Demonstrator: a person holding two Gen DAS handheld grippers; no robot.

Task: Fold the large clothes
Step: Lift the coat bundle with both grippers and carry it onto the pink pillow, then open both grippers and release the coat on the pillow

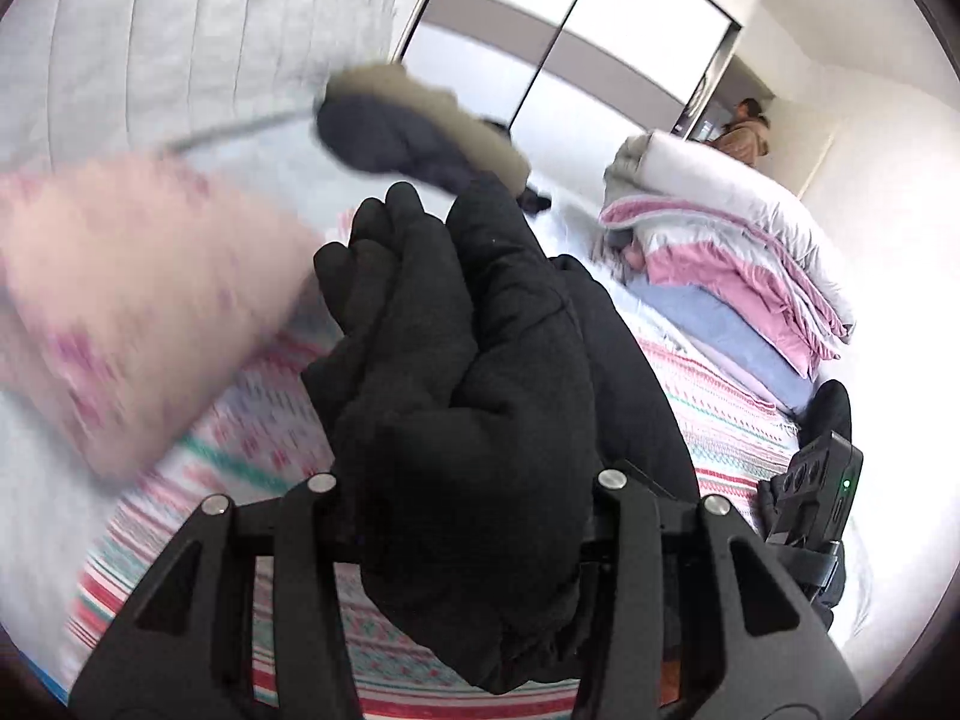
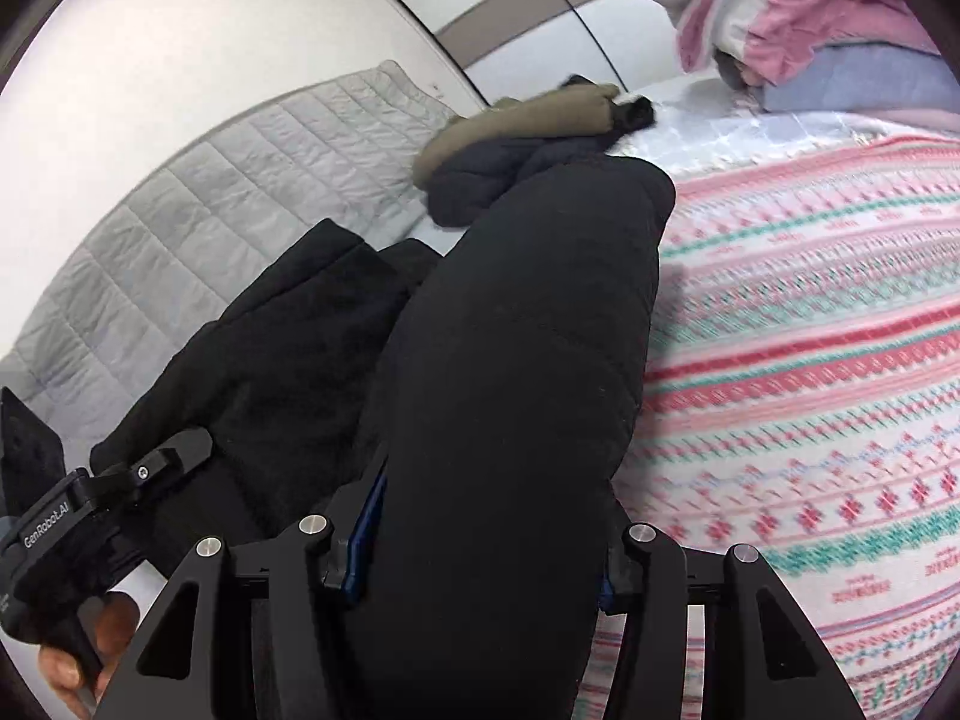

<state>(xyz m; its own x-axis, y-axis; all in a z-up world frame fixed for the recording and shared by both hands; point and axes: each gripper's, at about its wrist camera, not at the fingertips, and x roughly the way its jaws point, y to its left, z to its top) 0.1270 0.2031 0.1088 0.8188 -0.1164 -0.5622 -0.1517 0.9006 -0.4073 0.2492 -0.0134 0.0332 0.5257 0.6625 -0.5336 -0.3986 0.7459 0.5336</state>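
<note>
A big black padded coat (image 1: 468, 360) lies over a bed with a pink, red and green patterned cover (image 2: 810, 372). My left gripper (image 1: 468, 516) is shut on a bunched part of the black coat; the fabric hides its fingertips. My right gripper (image 2: 480, 540) is shut on a long padded stretch of the same coat (image 2: 528, 330), which runs away from the camera. The left gripper and the hand holding it show at the lower left of the right wrist view (image 2: 78, 516). The right gripper's body shows at the right edge of the left wrist view (image 1: 810, 498).
A dark navy jacket with a tan fur hood (image 2: 528, 120) lies further up the bed. A stack of folded pink, white and blue bedding (image 1: 738, 276) sits at the far side. A blurred pink pillow (image 1: 120, 300) is near left. A grey quilted headboard (image 2: 198, 192), wardrobe doors and a person (image 1: 744, 132) stand behind.
</note>
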